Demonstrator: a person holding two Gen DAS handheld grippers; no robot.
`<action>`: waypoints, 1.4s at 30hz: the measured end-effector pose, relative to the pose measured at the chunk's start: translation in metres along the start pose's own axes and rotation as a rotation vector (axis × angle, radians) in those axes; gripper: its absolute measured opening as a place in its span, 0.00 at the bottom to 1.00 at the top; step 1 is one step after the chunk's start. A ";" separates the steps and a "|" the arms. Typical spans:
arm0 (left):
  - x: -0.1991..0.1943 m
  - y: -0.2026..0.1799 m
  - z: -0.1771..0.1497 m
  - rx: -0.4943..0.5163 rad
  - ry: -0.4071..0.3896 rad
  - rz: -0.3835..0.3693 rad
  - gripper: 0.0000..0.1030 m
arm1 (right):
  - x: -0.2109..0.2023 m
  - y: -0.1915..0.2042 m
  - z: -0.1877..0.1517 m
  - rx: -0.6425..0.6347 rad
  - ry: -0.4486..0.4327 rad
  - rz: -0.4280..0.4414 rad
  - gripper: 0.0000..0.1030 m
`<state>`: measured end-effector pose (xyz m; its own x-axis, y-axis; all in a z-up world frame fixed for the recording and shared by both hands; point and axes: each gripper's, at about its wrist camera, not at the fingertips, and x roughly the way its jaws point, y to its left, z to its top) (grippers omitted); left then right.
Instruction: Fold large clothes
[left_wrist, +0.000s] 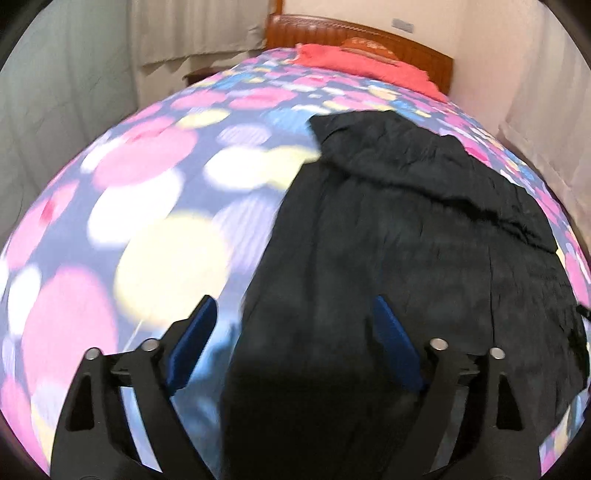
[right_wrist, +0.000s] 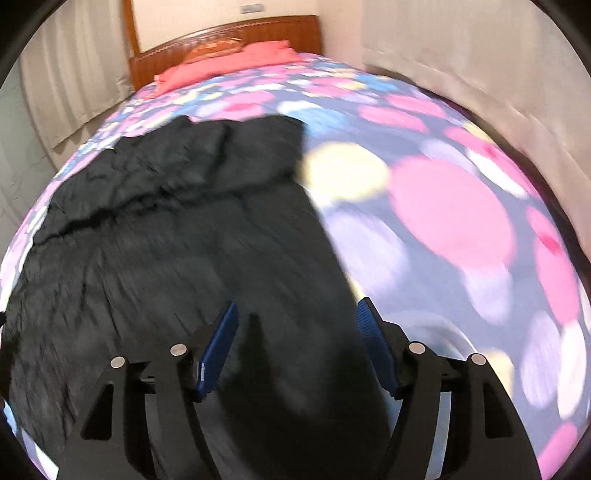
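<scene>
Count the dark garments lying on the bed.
1. A single black garment lies spread on the dotted bedspread, toward the near end; folded layers could hide another.

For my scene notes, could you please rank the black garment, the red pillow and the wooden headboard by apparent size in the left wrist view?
1. black garment, by far the largest
2. and 3. red pillow and wooden headboard look alike; both lie far away, so unranked.

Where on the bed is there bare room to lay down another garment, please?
Free: the dotted bedspread left of the black garment in the left wrist view, and the wide stretch on its other side toward the curtained wall. Crowded: the middle, under the garment, and the red pillow at the headboard.
</scene>
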<state>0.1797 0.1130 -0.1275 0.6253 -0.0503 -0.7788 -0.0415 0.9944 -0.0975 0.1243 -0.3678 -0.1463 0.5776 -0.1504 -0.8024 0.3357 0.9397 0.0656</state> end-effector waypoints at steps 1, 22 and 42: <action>-0.005 0.005 -0.009 -0.022 0.010 -0.010 0.85 | -0.004 -0.010 -0.011 0.020 0.011 -0.006 0.64; -0.023 0.012 -0.078 -0.226 0.069 -0.163 0.68 | -0.022 -0.033 -0.093 0.196 0.057 0.206 0.51; -0.051 0.004 -0.080 -0.206 -0.005 -0.139 0.15 | -0.043 -0.033 -0.099 0.221 -0.007 0.269 0.15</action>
<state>0.0857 0.1117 -0.1377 0.6399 -0.1844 -0.7460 -0.1126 0.9378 -0.3284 0.0150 -0.3624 -0.1730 0.6724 0.0912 -0.7346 0.3232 0.8566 0.4022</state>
